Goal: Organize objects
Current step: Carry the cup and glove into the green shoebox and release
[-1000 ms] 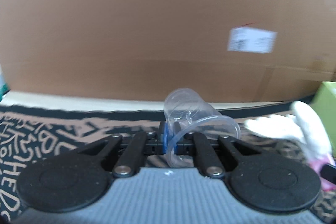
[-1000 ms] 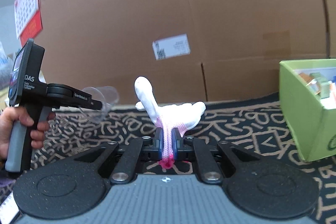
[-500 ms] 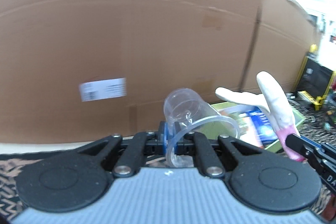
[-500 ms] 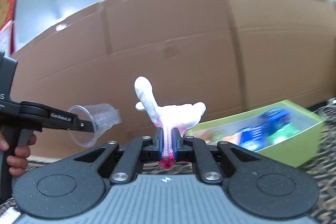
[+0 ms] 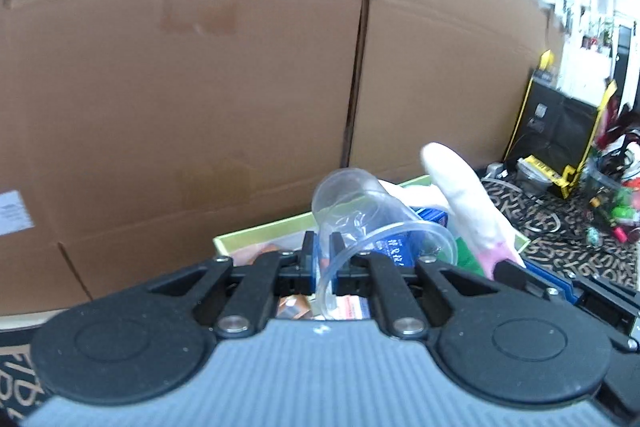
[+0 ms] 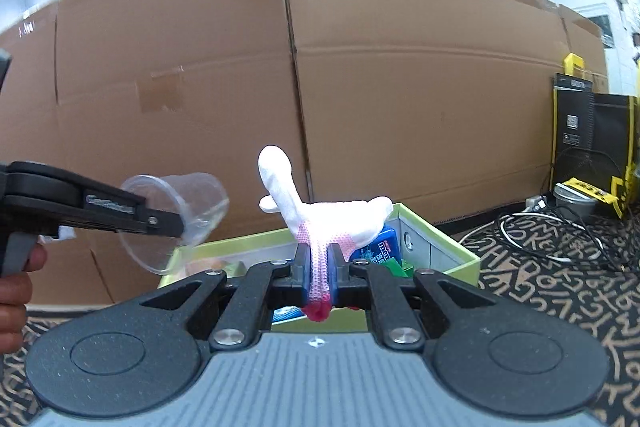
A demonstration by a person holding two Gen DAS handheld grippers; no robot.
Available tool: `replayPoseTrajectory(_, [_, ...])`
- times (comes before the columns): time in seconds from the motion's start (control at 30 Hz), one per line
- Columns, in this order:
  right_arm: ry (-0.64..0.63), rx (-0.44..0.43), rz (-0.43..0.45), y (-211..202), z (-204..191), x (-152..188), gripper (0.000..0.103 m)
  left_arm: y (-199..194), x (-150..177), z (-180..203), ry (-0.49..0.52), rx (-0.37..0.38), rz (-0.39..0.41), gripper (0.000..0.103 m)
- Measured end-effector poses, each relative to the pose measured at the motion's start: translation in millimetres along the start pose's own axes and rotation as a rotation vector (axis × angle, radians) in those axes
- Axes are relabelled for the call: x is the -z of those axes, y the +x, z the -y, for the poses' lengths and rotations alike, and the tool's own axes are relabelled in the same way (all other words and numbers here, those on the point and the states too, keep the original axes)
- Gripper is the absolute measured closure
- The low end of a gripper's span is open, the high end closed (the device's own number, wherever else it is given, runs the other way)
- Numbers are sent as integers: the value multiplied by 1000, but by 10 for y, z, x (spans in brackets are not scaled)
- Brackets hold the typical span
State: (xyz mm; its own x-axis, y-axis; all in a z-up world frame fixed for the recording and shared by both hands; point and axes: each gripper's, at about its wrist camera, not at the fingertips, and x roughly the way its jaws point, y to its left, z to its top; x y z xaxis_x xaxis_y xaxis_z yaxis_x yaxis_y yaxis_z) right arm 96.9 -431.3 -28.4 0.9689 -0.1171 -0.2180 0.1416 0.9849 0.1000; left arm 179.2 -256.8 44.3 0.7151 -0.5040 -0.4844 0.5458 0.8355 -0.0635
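Note:
My left gripper is shut on the rim of a clear plastic cup, which lies tilted with its bottom pointing away. From the right wrist view the same cup hangs at the left gripper's tip, left of centre. My right gripper is shut on the pink cuff of a white glove whose fingers stick up. That glove also shows in the left wrist view, on the right. Both grippers hover over a lime-green box holding a blue packet and other items.
A tall cardboard wall stands right behind the green box. The floor mat has a black and tan lettered pattern. Cables, a black-and-yellow case and toys lie to the right. A person's hand holds the left gripper's handle.
Both grippers swung to the right, each keeping its hold. The green box, formerly off to the right, now sits directly under and ahead of both grippers.

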Motion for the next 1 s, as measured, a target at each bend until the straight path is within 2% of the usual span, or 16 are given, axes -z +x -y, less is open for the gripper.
replayPoseTrajectory(0.1, [-46, -18, -49, 263, 4, 5, 92, 300, 30, 19, 7, -38, -23, 96])
replayPoseTrajectory(0.17, [-81, -23, -100, 439, -16, 49, 89, 414, 61, 7, 1, -59, -30, 92])
replayPoseTrajectory(0.2, [-95, -16, -104, 481, -25, 74, 86, 444, 81, -9, -2, -62, -30, 77])
replayPoseTrajectory(0.23, [-110, -7, -108, 504, -20, 87, 75, 452, 105, -27, -5, -64, -24, 53])
replayPoseTrajectory(0.27, [-124, 0, -106, 509, -27, 103, 62, 435, 139, -44, -8, -75, -8, 41])
replayPoseTrajectory(0.3, [-137, 5, -95, 500, -30, 122, 54, 408, 174, -58, -6, -88, 14, 29])
replayPoseTrajectory(0.33, [-150, 17, -79, 493, -34, 145, 38, 379, 204, -70, 0, -96, 34, 27])
replayPoseTrajectory(0.37, [-162, 33, -67, 486, -41, 161, 30, 354, 228, -82, 6, -96, 42, 25])
replayPoseTrajectory(0.47, [-184, 62, -61, 507, -28, 191, 29, 296, 262, -145, -15, -103, 51, 12])
replayPoseTrajectory(0.53, [-176, 61, -67, 508, -18, 197, 27, 223, 263, -181, -41, -113, 64, 0])
replayPoseTrajectory(0.8, [-174, 79, -38, 163, -48, 113, 9, -126, 358, -154, -51, -122, 93, 0])
replayPoseTrajectory(0.9, [-205, 55, -32, -22, -125, 86, 5, -290, 429, -80, -15, -179, 42, 0])
replayPoseTrajectory(1.0, [-225, 57, -49, -216, -146, 82, 2, -554, 515, -88, 6, -175, 32, 0])
